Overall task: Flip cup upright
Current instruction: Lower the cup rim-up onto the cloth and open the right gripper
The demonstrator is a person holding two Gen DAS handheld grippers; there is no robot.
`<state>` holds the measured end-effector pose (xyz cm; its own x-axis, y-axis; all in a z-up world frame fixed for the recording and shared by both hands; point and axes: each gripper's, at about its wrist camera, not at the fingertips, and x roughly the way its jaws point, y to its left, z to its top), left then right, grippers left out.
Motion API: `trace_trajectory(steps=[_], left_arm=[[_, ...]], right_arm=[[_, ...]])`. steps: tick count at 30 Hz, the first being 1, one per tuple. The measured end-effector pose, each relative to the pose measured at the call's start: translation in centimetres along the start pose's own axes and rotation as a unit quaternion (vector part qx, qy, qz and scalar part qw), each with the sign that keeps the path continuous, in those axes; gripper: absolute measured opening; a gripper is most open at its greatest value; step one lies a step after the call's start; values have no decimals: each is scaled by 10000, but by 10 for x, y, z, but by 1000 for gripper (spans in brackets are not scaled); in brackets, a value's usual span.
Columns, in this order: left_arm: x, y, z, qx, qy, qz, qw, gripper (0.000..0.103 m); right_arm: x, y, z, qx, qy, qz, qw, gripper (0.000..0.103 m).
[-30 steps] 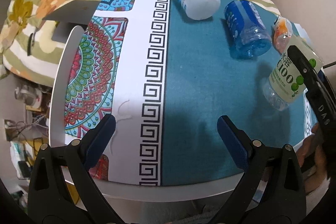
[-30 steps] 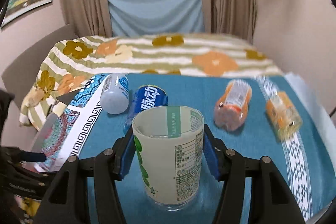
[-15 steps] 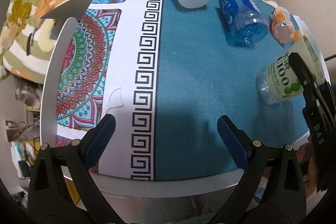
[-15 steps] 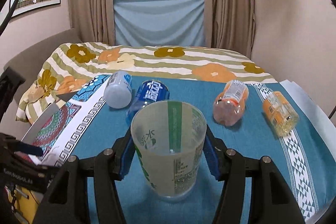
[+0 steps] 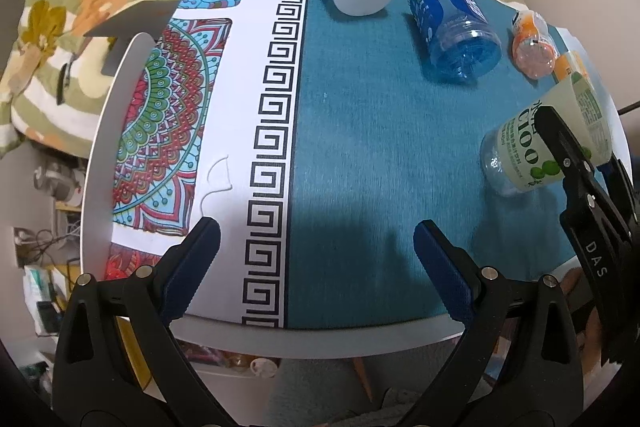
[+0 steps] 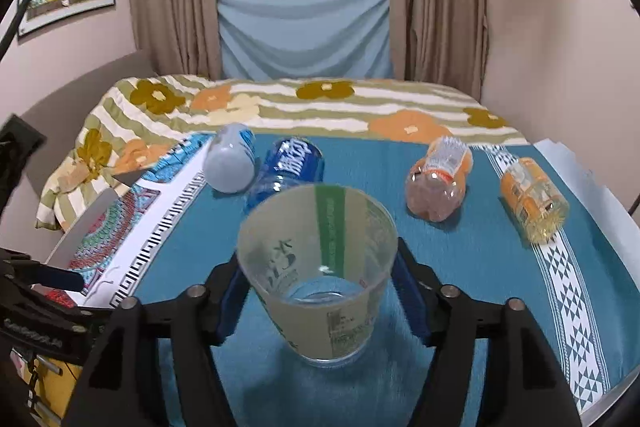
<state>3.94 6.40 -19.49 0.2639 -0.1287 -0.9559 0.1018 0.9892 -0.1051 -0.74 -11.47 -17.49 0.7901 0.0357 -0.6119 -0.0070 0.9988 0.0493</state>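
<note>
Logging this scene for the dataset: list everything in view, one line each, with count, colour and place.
green-label cup: 1, frosted with green print, mouth up, between the right claw's fingers
white cup: 1, on its side, far left of cloth
blue cup: 1, on its side, beside the white one
orange cups: 2, on their sides, far right
tablecloth: 1, teal with patterned border, on table
floral blanket: 1, green, orange, behind table
left claw: 1, black, blue pads, open, empty
right claw: 1, black, gripping the green-label cup

I count one cup (image 6: 318, 267), four bottles lying down, and my two grippers, left (image 5: 316, 251) and right (image 6: 318, 291).
</note>
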Motion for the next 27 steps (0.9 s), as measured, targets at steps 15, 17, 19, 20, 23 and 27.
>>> trace_trajectory(steps=[15,17,19,20,23,27], left_arm=[[-25,2,-6,-255,-204,-2,9995,102],[-37,-4,-3,-238,-306,3,9992,102],[-54,-13,1,-174,-474,29,9987,102],[-60,-16,2,-154,-537,35,9984,102],[-86,-28,8,-91,-804,34,9967,102],[-119,-42,15,-16,-1154,23,9933,102]], right_arm=[[-7,-14,10,146,416,241,9987,102],[-18,-18,19,126,437,213,9987,102],[-32,-22,31,94,459,179,9987,102],[-41,-26,39,89,475,150,9987,102],[-61,-33,55,84,553,88,9984,102],[-88,-47,77,16,738,-205,9971,102]])
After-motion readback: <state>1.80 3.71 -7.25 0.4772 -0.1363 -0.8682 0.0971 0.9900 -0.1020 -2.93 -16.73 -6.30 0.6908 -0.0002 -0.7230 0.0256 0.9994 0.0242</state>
